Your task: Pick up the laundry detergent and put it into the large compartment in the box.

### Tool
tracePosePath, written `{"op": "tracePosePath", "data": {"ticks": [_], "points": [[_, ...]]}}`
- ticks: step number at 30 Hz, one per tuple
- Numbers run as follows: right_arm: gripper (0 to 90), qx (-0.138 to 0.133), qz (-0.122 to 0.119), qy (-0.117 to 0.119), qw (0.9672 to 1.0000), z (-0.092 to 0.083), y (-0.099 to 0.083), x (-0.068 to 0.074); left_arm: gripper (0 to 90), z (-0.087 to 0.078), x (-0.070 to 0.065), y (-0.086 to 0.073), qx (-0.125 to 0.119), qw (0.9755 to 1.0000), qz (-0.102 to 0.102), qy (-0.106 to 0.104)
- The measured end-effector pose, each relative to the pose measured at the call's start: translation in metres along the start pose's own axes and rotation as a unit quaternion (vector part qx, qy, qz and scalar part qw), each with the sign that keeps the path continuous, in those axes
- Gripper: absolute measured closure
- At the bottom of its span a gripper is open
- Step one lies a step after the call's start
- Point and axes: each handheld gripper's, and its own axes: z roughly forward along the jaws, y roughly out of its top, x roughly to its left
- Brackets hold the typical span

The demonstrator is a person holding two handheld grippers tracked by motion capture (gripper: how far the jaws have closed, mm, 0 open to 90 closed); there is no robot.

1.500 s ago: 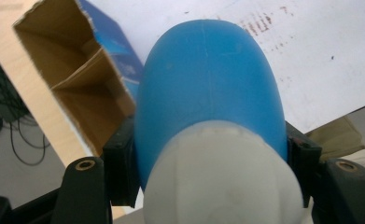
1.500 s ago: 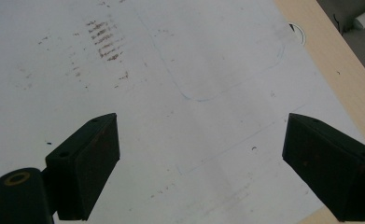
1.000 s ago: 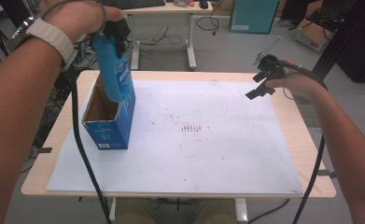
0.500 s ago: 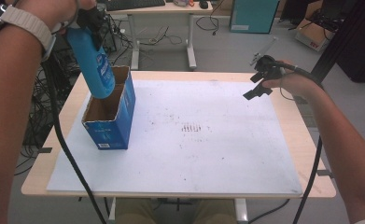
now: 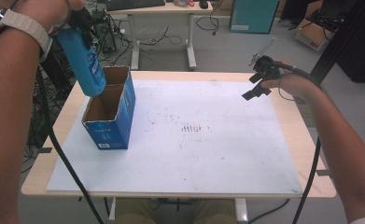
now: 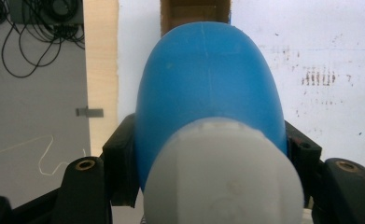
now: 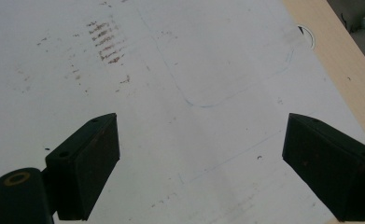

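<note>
The left gripper [image 5: 80, 21] pinches a blue bottle [image 5: 84, 63] by its neck, base hanging over the far left corner of the open blue carton [image 5: 109, 112]. Judged best: keep it vertical and the carton undisturbed. The right gripper [image 5: 257, 86] hovers spread, far right.

Left gripper [image 5: 84, 25] raised high at far left, jaws clamped, pointing down. Right gripper [image 5: 255, 88] hovering at far right, jaws spread wide.

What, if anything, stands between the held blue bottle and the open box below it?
Nothing visible does. The blue bottle, clamped in the left gripper, hangs tilted over the open cardboard box, whose top is open and whose visible interior looks empty.
</note>
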Motion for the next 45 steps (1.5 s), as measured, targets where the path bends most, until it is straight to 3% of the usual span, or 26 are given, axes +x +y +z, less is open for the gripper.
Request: {"op": "tracePosePath", "data": {"ticks": [45], "points": [[11.0,0.008,0.012,0.005,0.9999,0.009,-0.008,-0.002,37.7,0.104,0.008,0.005,0.006,0.9996,0.025,0.005]]}}
